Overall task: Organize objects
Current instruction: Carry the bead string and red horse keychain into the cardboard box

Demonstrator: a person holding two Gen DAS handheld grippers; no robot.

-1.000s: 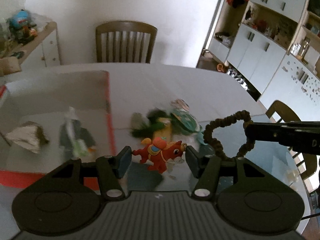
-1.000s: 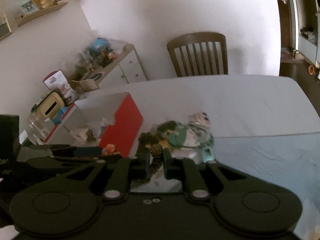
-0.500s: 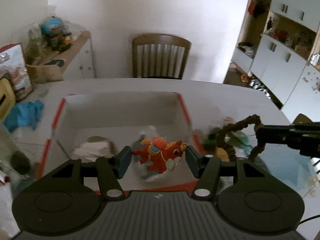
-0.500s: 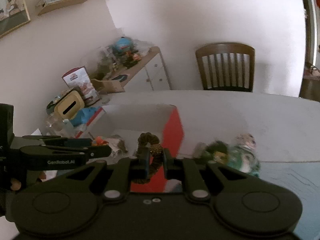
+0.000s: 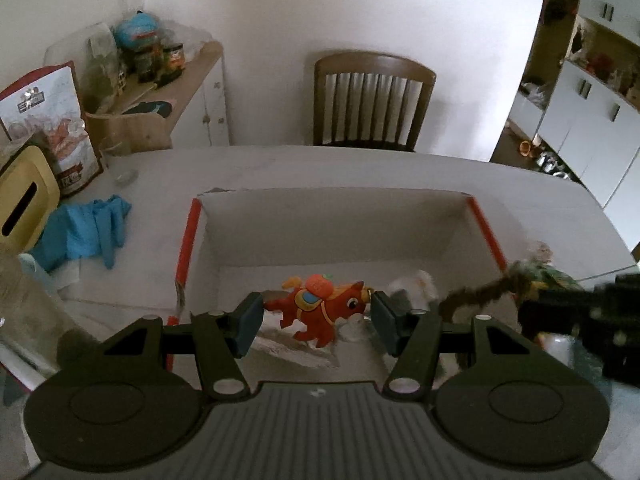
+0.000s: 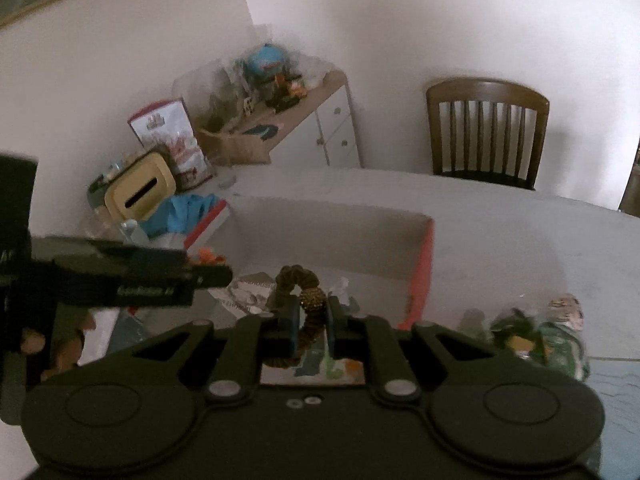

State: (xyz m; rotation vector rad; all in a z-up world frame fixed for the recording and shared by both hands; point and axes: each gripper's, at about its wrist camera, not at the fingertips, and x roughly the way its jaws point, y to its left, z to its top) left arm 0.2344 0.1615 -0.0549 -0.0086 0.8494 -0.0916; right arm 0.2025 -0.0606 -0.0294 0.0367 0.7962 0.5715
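Observation:
My left gripper [image 5: 316, 314] is shut on a red toy horse [image 5: 320, 308] and holds it above the inside of a red-edged cardboard box [image 5: 336, 216]. My right gripper [image 6: 312, 316] is shut on a dark brown hair scrunchie [image 6: 298, 284] and holds it over the same box [image 6: 420, 256]. The scrunchie shows blurred in the left wrist view [image 5: 476, 292] at the box's right edge. White paper items [image 5: 412, 284] lie in the box. A pile of green toys [image 6: 536, 336] lies on the table right of the box.
A blue cloth [image 5: 84, 228], a yellow container [image 5: 20, 204] and a snack bag [image 5: 48, 120] sit at the table's left. A wooden chair [image 5: 372, 100] stands behind the table. A cluttered sideboard [image 5: 168, 92] stands at the back left.
Both grippers have swung left from the toy pile to over the box, each carrying its object. The horse and scrunchie now hang above the box's inside.

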